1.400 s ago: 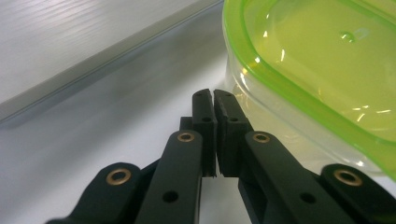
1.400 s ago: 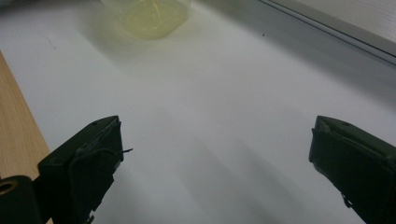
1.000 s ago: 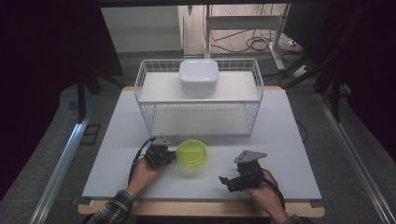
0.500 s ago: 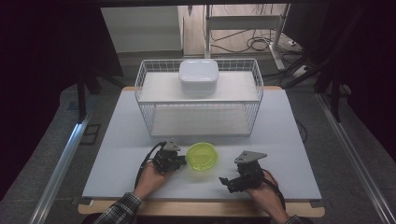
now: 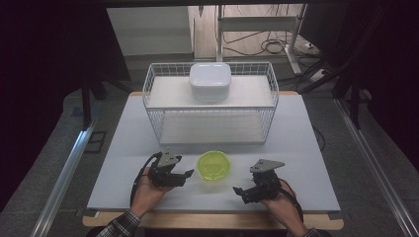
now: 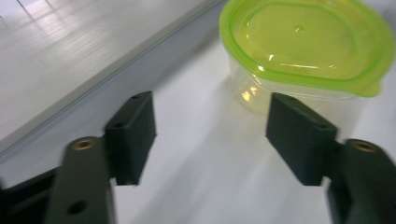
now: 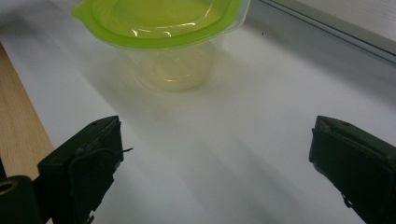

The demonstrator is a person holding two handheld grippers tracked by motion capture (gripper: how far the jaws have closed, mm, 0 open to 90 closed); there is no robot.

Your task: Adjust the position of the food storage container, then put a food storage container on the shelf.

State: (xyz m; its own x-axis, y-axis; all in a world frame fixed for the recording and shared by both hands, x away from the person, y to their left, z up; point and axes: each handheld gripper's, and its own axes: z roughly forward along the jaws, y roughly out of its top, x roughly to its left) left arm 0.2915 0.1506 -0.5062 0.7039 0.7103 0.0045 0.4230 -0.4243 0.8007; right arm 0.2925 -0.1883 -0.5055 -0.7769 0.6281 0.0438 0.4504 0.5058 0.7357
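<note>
A small clear tub with a green lid (image 5: 214, 165) stands on the white table near its front, between my two grippers. My left gripper (image 5: 187, 174) is just left of the tub, open, with nothing between its jaws. In the left gripper view the tub (image 6: 306, 51) sits ahead and to the right of the left gripper (image 6: 212, 135). My right gripper (image 5: 239, 192) rests open at the front right, a short way from the tub. The right gripper view shows the tub (image 7: 163, 32) ahead, beyond the wide-open right gripper (image 7: 219, 163).
A white wire basket (image 5: 210, 104) stands across the middle of the table behind the tub. A white lidded box (image 5: 210, 80) sits at the basket's back. The table's wooden front edge (image 7: 21, 116) runs close to my right gripper.
The tub has shifted right together with my left gripper. My left gripper now stands open with the tub lying ahead of its jaws. The right gripper has stayed put.
</note>
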